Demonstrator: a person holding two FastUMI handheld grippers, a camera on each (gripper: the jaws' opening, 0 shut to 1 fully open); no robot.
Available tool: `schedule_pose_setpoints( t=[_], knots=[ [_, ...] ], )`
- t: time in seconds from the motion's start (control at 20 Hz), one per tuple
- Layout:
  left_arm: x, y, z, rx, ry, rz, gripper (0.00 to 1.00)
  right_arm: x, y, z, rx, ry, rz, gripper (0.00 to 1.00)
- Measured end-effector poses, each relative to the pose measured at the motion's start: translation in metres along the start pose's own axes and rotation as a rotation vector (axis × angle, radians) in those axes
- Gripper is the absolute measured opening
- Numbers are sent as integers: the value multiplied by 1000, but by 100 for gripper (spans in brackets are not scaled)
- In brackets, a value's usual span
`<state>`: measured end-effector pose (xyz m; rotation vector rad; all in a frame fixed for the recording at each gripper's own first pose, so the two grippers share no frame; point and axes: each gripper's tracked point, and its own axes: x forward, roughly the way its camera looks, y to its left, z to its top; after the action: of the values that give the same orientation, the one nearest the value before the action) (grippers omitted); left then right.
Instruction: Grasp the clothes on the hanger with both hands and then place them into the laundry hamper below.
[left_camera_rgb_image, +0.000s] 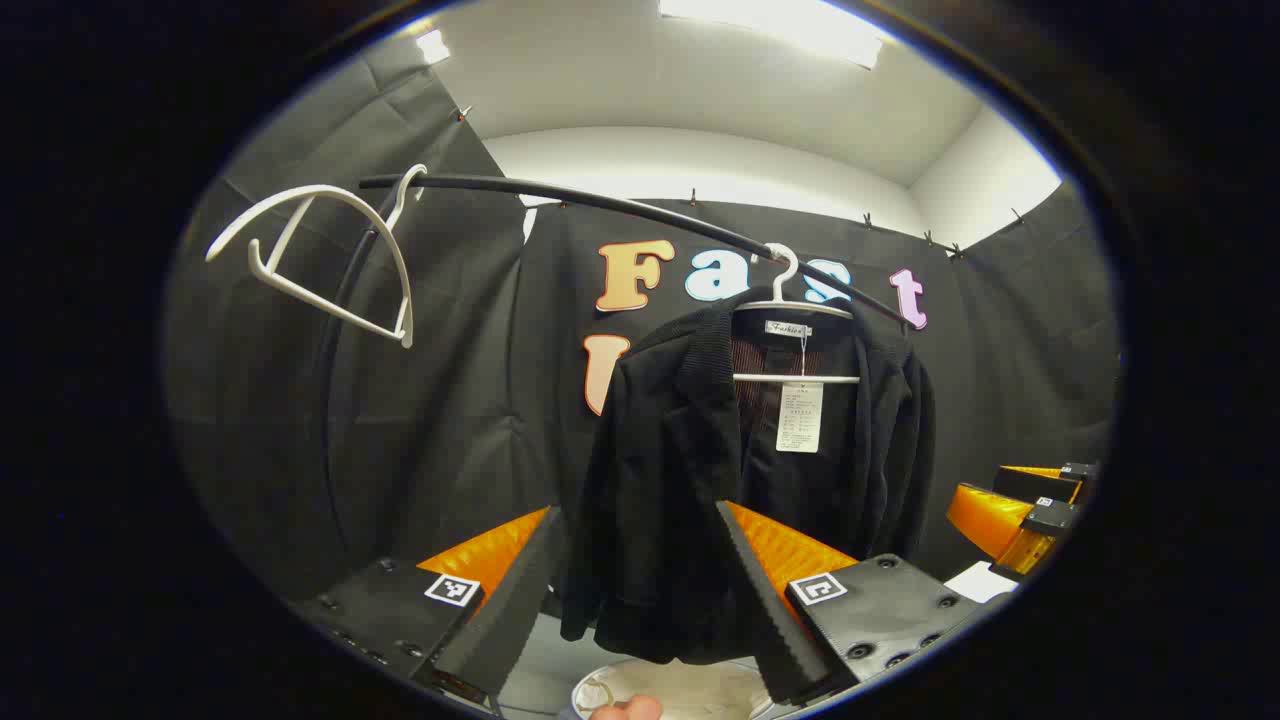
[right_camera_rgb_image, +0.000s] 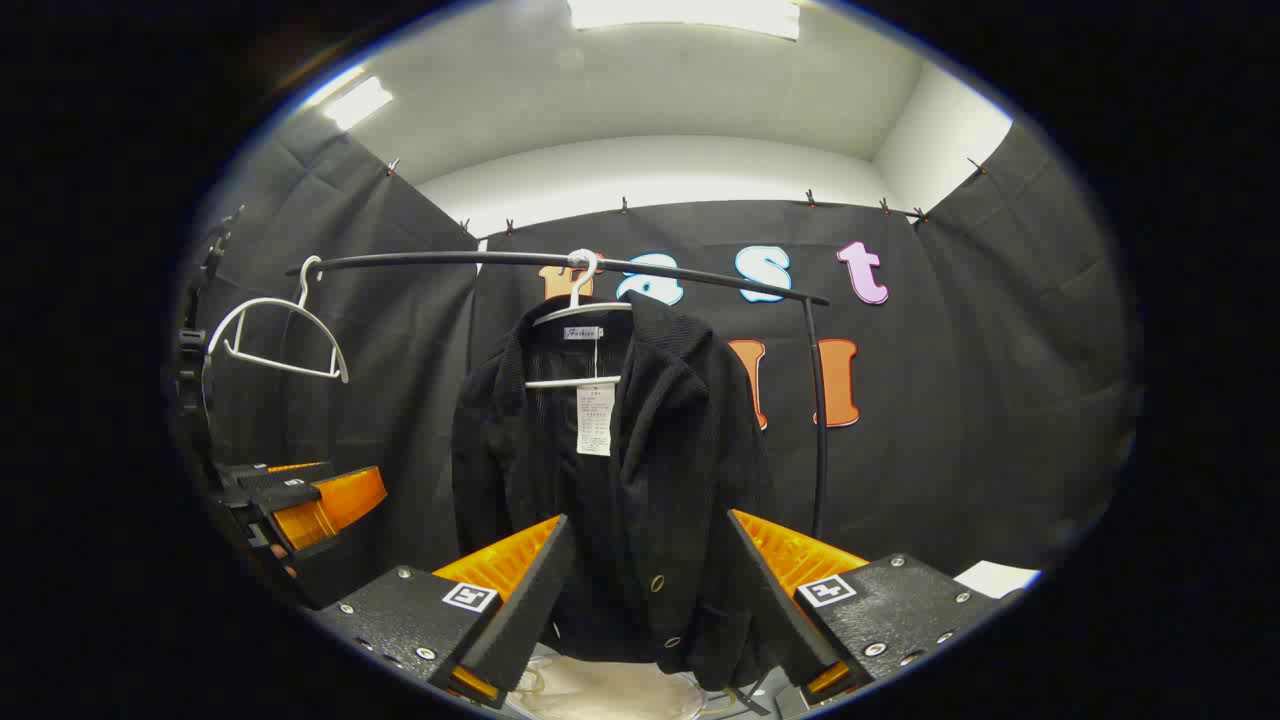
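A black jacket hangs on a white hanger from the black rail, with a paper tag at its collar. My left gripper is open, and the jacket's lower left side sits between its spread fingers. The right gripper view has the same jacket on its hanger. My right gripper is open around the jacket's buttoned lower front. Under the hem lies the pale laundry hamper. Farther off are the right gripper and the left gripper.
An empty white hanger hangs at the rail's left end. The rail's upright post stands right of the jacket. Black cloth walls close in the booth. A fingertip pokes in at the bottom edge.
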<state>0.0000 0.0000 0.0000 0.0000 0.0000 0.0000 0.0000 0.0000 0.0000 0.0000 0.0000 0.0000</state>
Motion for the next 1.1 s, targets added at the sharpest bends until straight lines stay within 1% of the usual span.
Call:
schedule_pose_setpoints(
  t=[0.05,0.1,0.15,0.2,0.25,0.3,0.35,0.4,0.45,0.55,0.6,0.7,0.75,0.8,0.95,1.0,1.05,1.1],
  knots=[
    [2,-1,0,0,1,-2,97,1,-1,-1,-3,2,0,99],
    [3,-2,0,2,2,-3,97,2,-1,-2,-2,5,-1,94],
    [4,-3,-2,4,2,-3,97,3,0,-2,3,5,-2,94],
    [5,-4,-2,4,1,-3,97,3,-1,-2,7,5,-4,99],
    [6,-3,-1,4,-2,-2,97,3,-2,-2,10,4,-6,99],
    [5,-1,-1,4,-4,0,93,4,-2,-2,11,4,-5,99],
    [5,0,-1,4,-5,2,93,5,0,-3,12,6,-5,94],
    [5,2,-2,3,-3,5,97,5,1,-4,13,8,-4,94],
    [5,4,-1,2,0,9,97,6,1,-4,14,10,-1,99],
    [4,7,-1,-1,1,14,97,5,2,-5,16,10,4,99],
    [2,7,-2,-1,1,16,97,5,4,-4,17,10,7,94],
    [3,9,-1,3,-2,19,97,5,6,-5,16,10,11,94],
    [3,10,0,4,-4,20,97,5,6,-5,14,10,12,99],
    [4,10,0,5,-6,19,97,5,5,-4,13,10,11,94],
    [5,9,0,5,-9,19,97,8,6,-3,15,5,8,93],
    [5,10,0,5,-9,17,97,11,5,-3,15,7,1,99],
    [5,11,0,6,-8,18,97,14,2,-1,18,8,-9,93],
    [4,12,1,7,-10,18,97,19,2,1,28,4,-15,94]
  ],
)
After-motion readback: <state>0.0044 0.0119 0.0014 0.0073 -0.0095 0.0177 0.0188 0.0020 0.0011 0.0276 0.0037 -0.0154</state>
